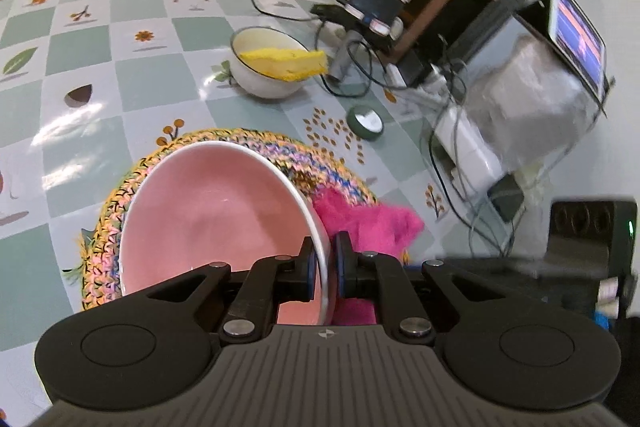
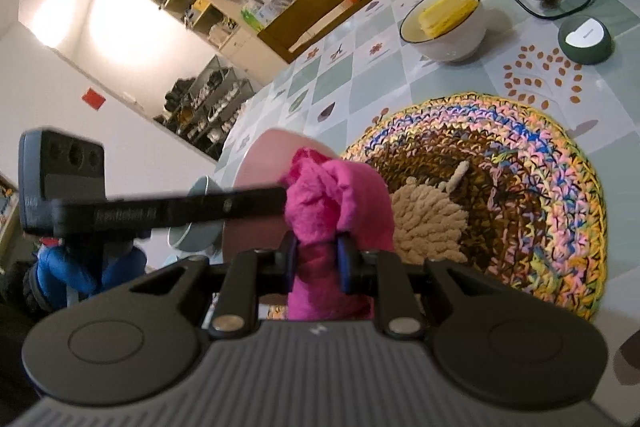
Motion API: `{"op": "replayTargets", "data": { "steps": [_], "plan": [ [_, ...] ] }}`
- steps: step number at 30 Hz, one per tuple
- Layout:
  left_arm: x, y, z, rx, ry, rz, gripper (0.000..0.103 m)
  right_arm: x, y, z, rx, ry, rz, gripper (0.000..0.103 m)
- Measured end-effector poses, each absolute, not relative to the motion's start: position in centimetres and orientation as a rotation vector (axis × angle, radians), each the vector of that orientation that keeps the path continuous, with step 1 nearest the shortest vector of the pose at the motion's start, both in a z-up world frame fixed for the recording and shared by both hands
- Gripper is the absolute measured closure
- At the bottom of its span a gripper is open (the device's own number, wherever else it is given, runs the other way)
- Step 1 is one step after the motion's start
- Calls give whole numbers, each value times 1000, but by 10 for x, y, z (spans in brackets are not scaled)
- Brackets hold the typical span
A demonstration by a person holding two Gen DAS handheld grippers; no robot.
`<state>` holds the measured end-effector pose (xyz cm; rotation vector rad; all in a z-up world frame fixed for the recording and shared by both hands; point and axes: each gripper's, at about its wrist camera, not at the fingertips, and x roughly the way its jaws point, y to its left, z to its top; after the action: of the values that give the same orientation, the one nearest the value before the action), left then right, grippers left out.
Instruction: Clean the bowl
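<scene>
The left gripper (image 1: pixel 325 267) is clamping the pink bowl (image 1: pixel 212 211) by its rim, tilting it above the woven mat (image 1: pixel 296 159) on the counter (image 1: pixel 80 67), exposing its outside to the pink cloth (image 2: pixel 320 203), which the right gripper (image 2: pixel 318 259) is pinching.

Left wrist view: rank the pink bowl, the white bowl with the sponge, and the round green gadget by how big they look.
1. pink bowl, though nearest the camera
2. white bowl
3. round green gadget
</scene>
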<state>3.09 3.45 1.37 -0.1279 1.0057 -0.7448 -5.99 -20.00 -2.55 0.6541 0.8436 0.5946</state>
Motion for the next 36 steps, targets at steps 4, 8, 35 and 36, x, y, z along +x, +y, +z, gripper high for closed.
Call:
{"op": "replayTargets", "data": {
  "steps": [4,8,35,36],
  "plan": [
    [25,33,10,-97,1010,-780,95,-48,-206,-26,672,835,605,82],
    [20,31,7,-71,1009,-807,95,-31,-207,-26,680,836,626,82],
    [10,33,1,-91,997,-835,93,-47,-215,-37,865,865,547,82],
    [10,33,1,-90,996,-836,93,-50,-214,-33,859,856,555,82]
  ]
}}
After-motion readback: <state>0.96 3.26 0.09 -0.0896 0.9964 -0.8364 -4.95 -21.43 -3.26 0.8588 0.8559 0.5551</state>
